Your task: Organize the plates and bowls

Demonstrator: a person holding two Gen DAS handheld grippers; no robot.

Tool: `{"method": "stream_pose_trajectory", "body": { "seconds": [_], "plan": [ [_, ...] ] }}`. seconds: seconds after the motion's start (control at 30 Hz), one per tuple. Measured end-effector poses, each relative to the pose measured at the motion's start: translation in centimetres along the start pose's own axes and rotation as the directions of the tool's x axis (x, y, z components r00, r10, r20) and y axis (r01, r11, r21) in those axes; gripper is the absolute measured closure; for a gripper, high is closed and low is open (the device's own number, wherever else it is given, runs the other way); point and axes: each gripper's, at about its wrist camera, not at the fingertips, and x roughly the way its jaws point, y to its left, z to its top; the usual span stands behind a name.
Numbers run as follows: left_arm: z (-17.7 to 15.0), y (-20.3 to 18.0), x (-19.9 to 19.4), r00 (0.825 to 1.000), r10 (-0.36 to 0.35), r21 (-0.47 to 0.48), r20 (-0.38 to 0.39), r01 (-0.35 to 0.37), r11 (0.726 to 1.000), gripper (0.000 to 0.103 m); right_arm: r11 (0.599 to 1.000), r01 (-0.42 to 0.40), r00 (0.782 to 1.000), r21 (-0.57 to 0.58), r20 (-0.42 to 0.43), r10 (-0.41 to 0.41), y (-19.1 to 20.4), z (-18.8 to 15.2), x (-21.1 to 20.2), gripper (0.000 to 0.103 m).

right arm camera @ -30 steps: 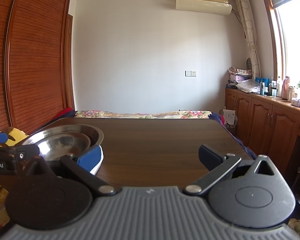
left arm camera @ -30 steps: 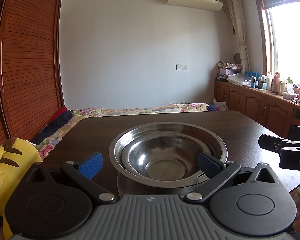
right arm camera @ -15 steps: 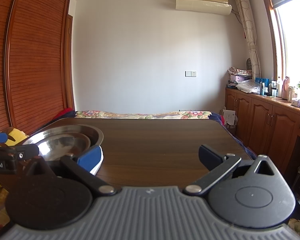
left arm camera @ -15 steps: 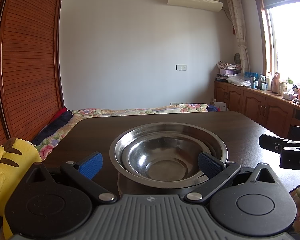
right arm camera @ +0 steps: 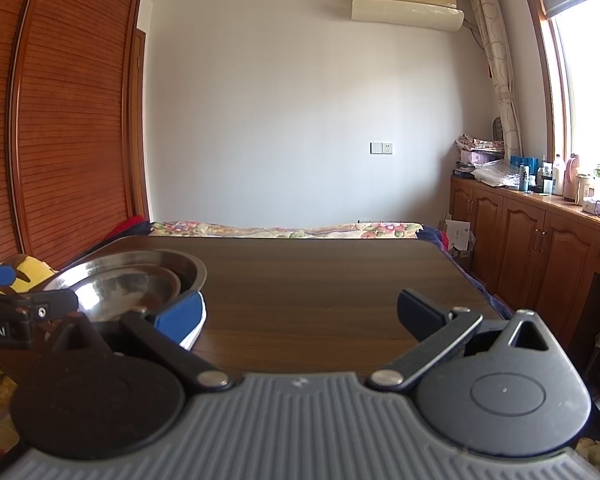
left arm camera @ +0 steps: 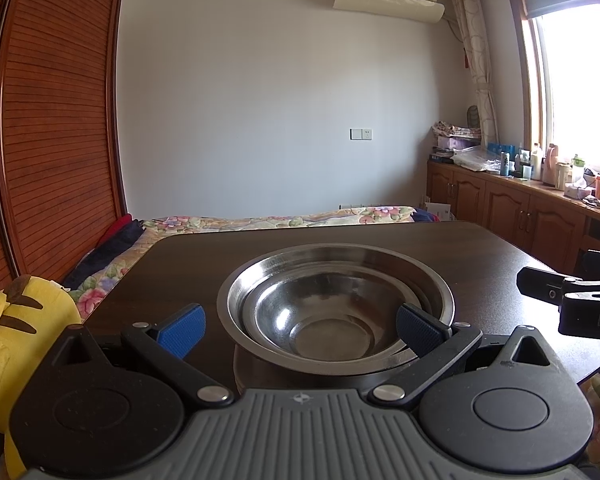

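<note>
The left gripper (left arm camera: 300, 330) stands wide open, empty, its blue-padded fingers (left arm camera: 182, 330) flanking the near rim of the nested shiny stainless-steel bowls (left arm camera: 334, 306) on the dark wooden table (left arm camera: 480, 256); the right gripper (right arm camera: 300, 318) is likewise spread and holds nothing. A pinch on the thin, slick rim could slip, or lift only the smaller inner bowl; the stack sits near the table's front edge, over something white (right arm camera: 196, 330) that cannot be identified.

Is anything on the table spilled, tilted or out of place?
Nothing stands out. The smaller steel bowl sits nested inside the larger steel bowl, both upright on the dark table, with no spill visible. Both grippers are open.
</note>
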Motion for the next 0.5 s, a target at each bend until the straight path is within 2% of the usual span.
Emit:
{"method": "stream_pose_trajectory", "body": {
  "seconds": [0.5],
  "plan": [
    [-0.02,-0.18,-0.08,1.000,-0.001,0.001,-0.004,0.001,1.000,0.000,1.000,0.000,1.000,-0.001,-0.001,0.000,-0.12,-0.14,0.05,0.000]
  ]
}}
